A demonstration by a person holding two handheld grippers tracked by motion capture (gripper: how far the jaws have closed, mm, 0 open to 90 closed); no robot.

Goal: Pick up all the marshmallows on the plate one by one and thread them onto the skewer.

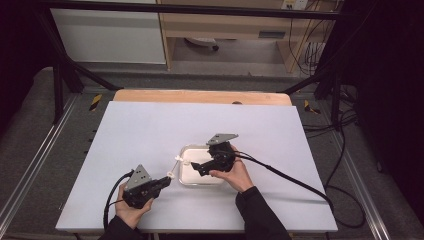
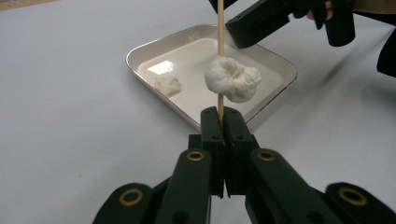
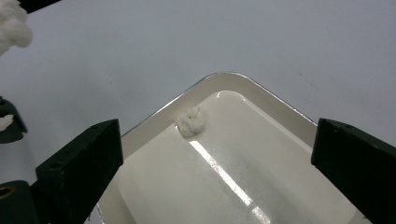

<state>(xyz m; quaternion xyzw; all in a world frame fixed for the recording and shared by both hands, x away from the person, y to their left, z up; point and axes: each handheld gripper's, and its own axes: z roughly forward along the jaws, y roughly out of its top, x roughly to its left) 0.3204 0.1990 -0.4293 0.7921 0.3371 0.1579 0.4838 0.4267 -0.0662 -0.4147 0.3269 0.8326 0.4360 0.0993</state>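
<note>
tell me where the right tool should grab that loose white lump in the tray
Take the lump across its round middle, coming straight down from above. It sits low on the flat tray floor near a corner, so a side approach would likely hit the rim. The right tool is open above the tray, wide enough to straddle it.

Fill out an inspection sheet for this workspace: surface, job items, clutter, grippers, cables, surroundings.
Surface: white table top, bare apart from the tray; a wooden edge shows at the far side.
Job's things: shallow white tray with one small white lump lying inside; a thin wooden skewer carries a larger white fluffy piece, threaded on it above the tray.
Clutter: nothing seen.
Grippers: left gripper shut on the skewer; right gripper open over the tray, nothing between its jaws.
Cables: black cable trails from the right gripper across the table; another loops from the left.
Surroundings: black frame, wooden furniture behind, grey floor.
</note>
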